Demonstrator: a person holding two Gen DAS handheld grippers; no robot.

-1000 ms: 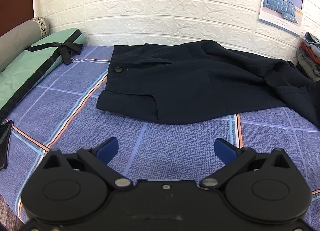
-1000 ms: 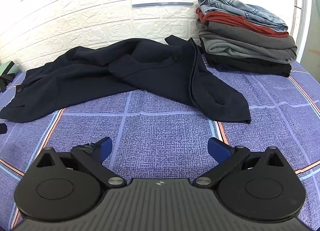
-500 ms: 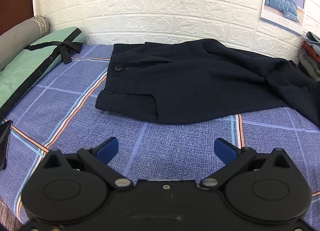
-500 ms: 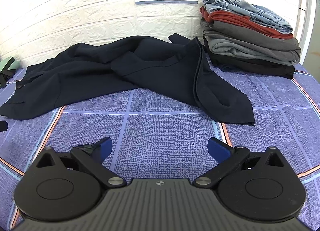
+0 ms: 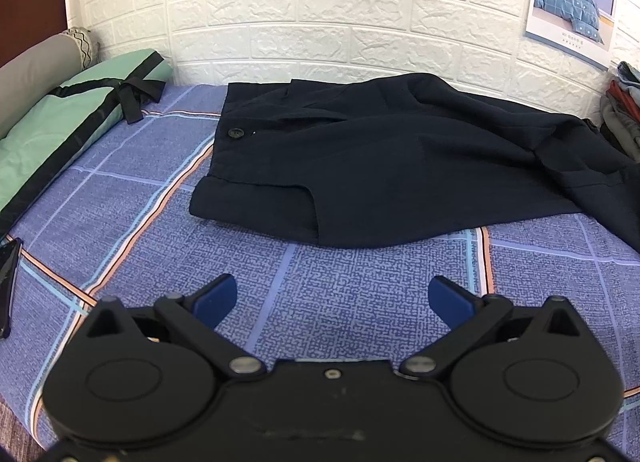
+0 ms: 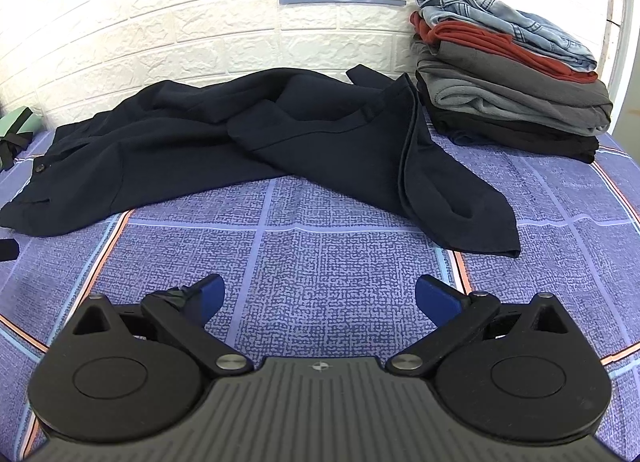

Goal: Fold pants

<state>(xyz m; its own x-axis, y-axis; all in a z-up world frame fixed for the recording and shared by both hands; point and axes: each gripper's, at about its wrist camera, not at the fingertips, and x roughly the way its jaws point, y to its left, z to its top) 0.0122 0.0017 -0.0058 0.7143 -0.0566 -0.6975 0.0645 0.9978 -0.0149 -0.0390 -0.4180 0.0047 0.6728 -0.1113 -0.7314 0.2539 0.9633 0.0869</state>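
Observation:
Dark navy pants lie crumpled on the blue plaid bedsheet, waistband with a button to the left. In the right wrist view the pants spread across the bed, one leg end flopped toward me on the right. My left gripper hovers open over bare sheet, short of the waistband's near edge. My right gripper is open too, above the sheet in front of the leg, holding nothing.
A stack of folded clothes sits at the back right against the white brick wall. A green pillow and grey bolster lie at the left. A dark phone rests near the bed's left edge.
Both grippers have edged slightly forward toward the pants; the pants sit a little lower and larger in each view. The jaws stay open and the pants have not moved.

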